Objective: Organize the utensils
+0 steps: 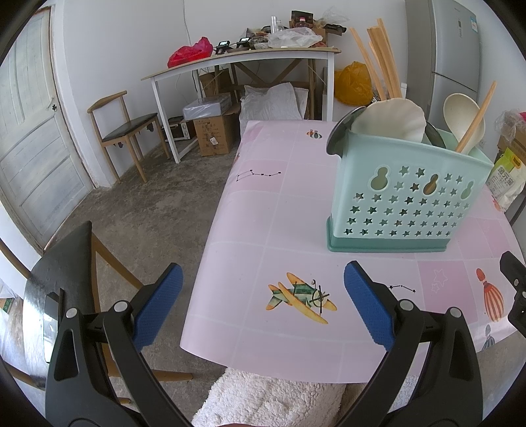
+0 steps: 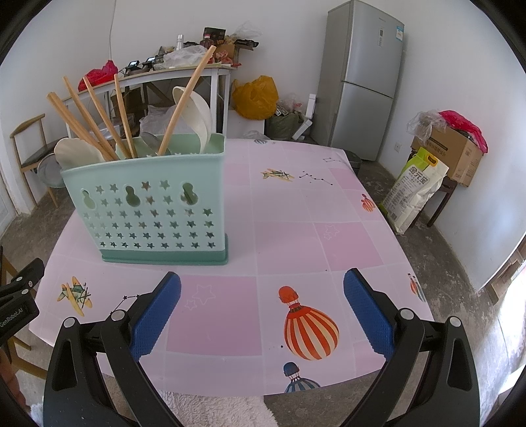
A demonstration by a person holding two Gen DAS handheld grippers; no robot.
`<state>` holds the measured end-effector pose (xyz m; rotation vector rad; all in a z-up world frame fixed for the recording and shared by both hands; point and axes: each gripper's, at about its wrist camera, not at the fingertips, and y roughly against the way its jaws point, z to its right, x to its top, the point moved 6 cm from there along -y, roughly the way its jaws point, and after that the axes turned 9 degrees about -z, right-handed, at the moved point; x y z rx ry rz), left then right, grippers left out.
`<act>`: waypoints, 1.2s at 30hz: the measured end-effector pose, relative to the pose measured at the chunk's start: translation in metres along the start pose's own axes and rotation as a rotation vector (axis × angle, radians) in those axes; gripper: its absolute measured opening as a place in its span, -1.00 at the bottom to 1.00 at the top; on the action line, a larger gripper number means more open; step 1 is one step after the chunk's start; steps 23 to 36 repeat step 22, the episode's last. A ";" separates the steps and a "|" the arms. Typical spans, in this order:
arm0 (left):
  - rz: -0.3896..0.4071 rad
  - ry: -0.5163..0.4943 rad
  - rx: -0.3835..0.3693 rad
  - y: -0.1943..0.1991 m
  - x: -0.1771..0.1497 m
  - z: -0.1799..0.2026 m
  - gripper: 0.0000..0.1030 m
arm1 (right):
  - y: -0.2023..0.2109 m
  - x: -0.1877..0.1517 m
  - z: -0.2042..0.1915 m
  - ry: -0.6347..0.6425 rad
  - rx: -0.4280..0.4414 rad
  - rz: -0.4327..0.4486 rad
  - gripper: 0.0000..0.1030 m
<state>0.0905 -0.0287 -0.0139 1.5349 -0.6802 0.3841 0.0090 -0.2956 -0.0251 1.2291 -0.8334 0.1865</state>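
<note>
With both grippers [image 1: 263, 305] [image 2: 262, 308] spread empty, the caddy [image 2: 148, 207] could be tipped if its leaning chopsticks [image 2: 95, 118] are knocked.

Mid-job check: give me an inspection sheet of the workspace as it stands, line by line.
Surface: table with a pink patterned cover; nothing loose seen on it.
Job's things: mint utensil caddy upright on the table, holding wooden chopsticks, a cream spoon, a cream scalloped dish and a metal piece too hidden to name.
Clutter: nothing seen on the table.
Grippers: left gripper open and empty over the near table edge; right gripper open and empty, short of the caddy.
Cables: one thin cord on the back wall.
Surroundings: fridge, crowded side table, wooden chair, cardboard boxes, yellow bag.
</note>
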 end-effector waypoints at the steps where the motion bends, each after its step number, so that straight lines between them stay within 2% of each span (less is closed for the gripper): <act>1: 0.000 0.000 0.000 0.000 0.000 0.000 0.84 | 0.000 0.000 0.000 0.000 0.000 0.000 0.87; 36: -0.004 0.003 -0.003 -0.002 -0.003 0.000 0.84 | 0.000 -0.001 -0.001 -0.001 0.001 -0.001 0.87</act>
